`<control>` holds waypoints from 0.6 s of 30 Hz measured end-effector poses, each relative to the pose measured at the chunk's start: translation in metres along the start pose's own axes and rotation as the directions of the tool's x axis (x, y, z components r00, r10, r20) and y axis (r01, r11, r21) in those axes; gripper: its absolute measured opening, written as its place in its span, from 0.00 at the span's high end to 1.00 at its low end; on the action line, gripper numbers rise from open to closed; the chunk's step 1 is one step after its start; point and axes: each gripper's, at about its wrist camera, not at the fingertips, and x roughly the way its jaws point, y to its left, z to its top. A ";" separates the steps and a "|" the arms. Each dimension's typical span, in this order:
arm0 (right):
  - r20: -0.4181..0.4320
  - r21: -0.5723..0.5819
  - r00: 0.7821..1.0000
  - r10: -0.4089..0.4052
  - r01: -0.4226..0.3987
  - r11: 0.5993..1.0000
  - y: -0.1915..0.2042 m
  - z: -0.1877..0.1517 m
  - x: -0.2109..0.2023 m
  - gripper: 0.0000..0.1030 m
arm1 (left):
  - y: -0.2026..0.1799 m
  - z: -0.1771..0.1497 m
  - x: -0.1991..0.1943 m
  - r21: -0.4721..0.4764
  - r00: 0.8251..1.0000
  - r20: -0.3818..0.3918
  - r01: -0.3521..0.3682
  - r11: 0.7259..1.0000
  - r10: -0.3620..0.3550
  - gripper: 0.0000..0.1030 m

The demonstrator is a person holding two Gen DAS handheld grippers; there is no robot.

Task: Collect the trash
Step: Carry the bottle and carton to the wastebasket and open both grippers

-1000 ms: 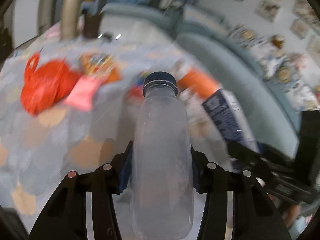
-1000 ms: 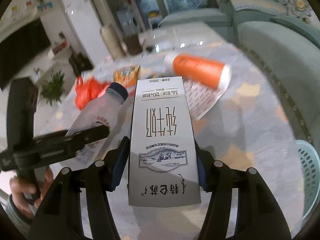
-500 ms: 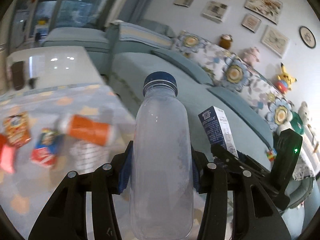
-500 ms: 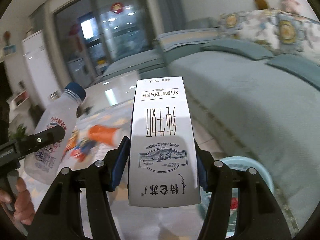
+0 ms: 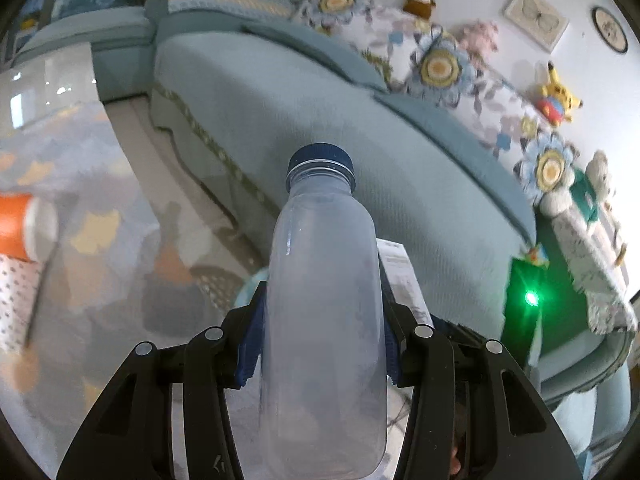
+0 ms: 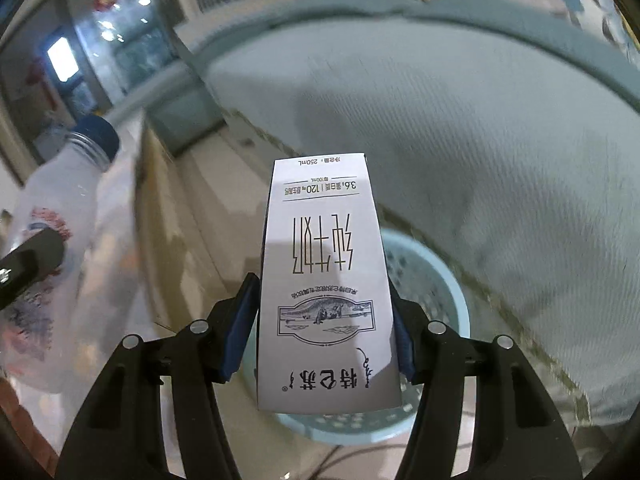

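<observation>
- Left gripper (image 5: 322,344) clamped on a clear plastic bottle (image 5: 324,320) w/ dark blue cap; blue pads press both sides of its body, cap end pointing away from the camera.
- Right gripper (image 6: 322,332) clamped on a white milk carton (image 6: 324,280), print upside down in the right wrist view; pads squeeze its two side edges.
- Carton hangs right above a light blue perforated basket (image 6: 436,276) on the floor, just beside the front of the teal sofa (image 6: 440,120).
- In the left wrist view a strip of the carton (image 5: 404,280) shows just behind the bottle on its right; a sliver of the basket (image 5: 246,290) peeks out on the bottle's left.
- Bottle also shows at the left edge of the right wrist view (image 6: 60,240), held up next to the carton, the two apart.
- On the patterned surface (image 5: 80,200), far left, an orange container (image 5: 22,228) lies on its side.
- Both views blurred in places.
</observation>
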 end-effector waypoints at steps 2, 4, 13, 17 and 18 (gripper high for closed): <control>-0.055 0.029 0.998 -0.023 0.024 0.999 -0.007 -0.007 0.018 0.46 | 0.001 -0.005 0.012 0.004 1.000 -0.030 -0.008 1.000 0.008 0.55; -0.112 0.059 0.994 -0.014 0.021 0.998 -0.013 -0.014 0.033 0.46 | 0.003 -0.009 0.023 0.002 0.998 -0.066 -0.016 1.000 0.017 0.55; -0.192 0.159 0.981 0.033 -0.002 0.987 -0.035 -0.017 0.056 0.44 | 0.013 -0.014 0.021 0.003 0.997 -0.070 -0.032 0.999 0.032 0.45; -0.175 0.163 0.984 0.028 0.000 0.987 -0.034 -0.014 0.051 0.44 | 0.018 -0.014 0.017 -0.006 0.998 -0.063 -0.032 0.999 0.031 0.45; -0.171 0.158 0.985 0.025 0.002 0.987 -0.033 -0.013 0.049 0.44 | 0.018 -0.014 0.016 -0.005 0.998 -0.059 -0.033 0.999 0.033 0.45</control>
